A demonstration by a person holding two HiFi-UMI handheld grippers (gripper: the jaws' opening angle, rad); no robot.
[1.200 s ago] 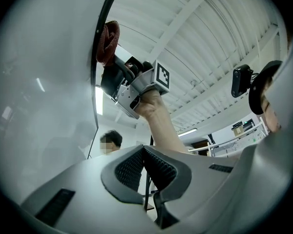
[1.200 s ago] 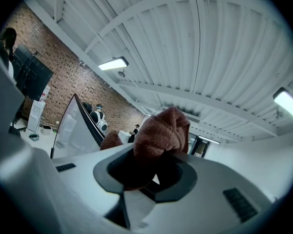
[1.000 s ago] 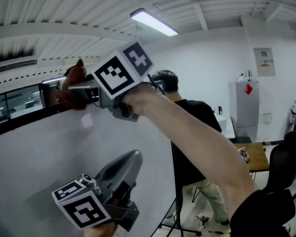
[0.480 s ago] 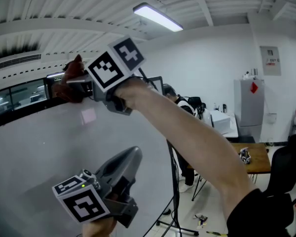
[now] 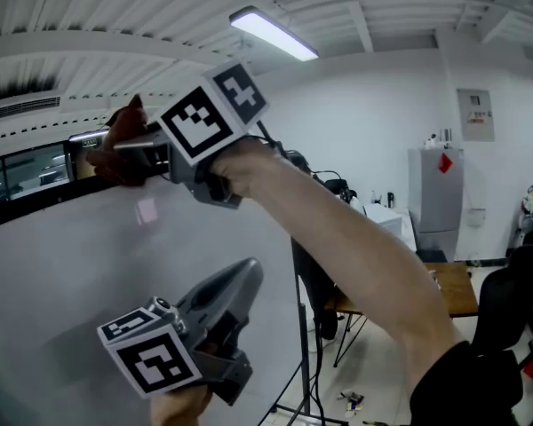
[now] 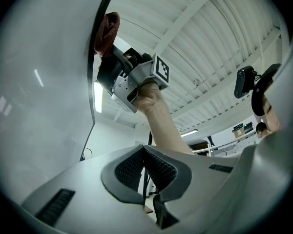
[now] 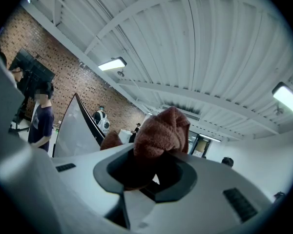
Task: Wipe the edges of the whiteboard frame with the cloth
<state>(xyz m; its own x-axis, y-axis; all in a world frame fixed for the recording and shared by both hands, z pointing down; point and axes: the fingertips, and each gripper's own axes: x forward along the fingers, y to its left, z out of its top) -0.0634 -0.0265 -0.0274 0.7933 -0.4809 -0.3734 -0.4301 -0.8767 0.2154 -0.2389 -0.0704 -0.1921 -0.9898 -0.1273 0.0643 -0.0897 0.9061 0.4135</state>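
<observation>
Holding the rust-brown terry cloth (image 5: 123, 147) clamped in its fingers on the whiteboard's dark frame edge (image 5: 31, 202) at upper left, the right gripper (image 5: 139, 155) seems mid-wipe, next needing a steady slide along it; the left gripper (image 5: 242, 280) hangs lower left, fingers together, empty.

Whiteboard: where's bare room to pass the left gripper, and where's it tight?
Free: whiteboard face between cloth above and left gripper below; top frame left of the cloth. Tight: around right gripper, whose forearm crosses the board's right edge.
</observation>
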